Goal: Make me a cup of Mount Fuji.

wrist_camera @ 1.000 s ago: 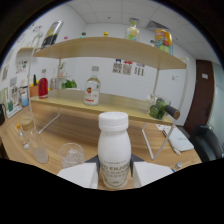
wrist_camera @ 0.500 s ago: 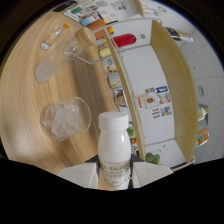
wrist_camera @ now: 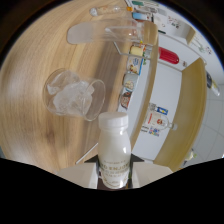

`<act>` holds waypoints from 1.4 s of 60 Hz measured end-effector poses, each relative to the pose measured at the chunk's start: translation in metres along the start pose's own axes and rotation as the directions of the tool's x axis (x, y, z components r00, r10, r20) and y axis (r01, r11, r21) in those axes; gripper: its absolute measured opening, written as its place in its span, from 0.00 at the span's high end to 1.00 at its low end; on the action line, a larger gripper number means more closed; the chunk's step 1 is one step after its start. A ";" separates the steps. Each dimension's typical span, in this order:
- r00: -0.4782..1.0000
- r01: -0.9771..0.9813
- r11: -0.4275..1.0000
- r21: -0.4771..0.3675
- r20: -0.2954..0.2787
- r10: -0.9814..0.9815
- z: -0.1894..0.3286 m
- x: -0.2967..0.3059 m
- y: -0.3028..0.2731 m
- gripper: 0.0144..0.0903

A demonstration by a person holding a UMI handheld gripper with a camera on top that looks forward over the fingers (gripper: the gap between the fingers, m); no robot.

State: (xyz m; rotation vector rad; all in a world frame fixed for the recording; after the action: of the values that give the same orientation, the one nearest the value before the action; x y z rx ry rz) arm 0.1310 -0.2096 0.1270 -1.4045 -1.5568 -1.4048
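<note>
My gripper [wrist_camera: 114, 172] is shut on a white milk bottle [wrist_camera: 114, 150] with a white cap, gripped between the two pale fingers [wrist_camera: 75, 172]. The view is rolled over, so the bottle is tipped sideways. Its capped mouth lies just beside the rim of a clear glass [wrist_camera: 72, 95] filled with ice cubes, which stands on the wooden table [wrist_camera: 35, 75]. Nothing is flowing from the bottle.
Beyond the ice glass lie other clear glass vessels [wrist_camera: 107, 32] on the table. A wooden shelf unit [wrist_camera: 150, 75] with small cartons, a red container [wrist_camera: 169, 56] and bottles stretches past the table's edge.
The gripper has rolled the bottle further over. The ice glass now sits closer to the bottle's cap than half a second ago.
</note>
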 end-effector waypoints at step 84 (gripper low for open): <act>-0.258 -0.963 -0.221 -0.154 0.291 0.921 0.011 -0.070 -0.013 0.55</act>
State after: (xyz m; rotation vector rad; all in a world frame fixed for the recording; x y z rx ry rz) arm 0.1381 -0.2189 0.0563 -1.9893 -0.0613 0.0869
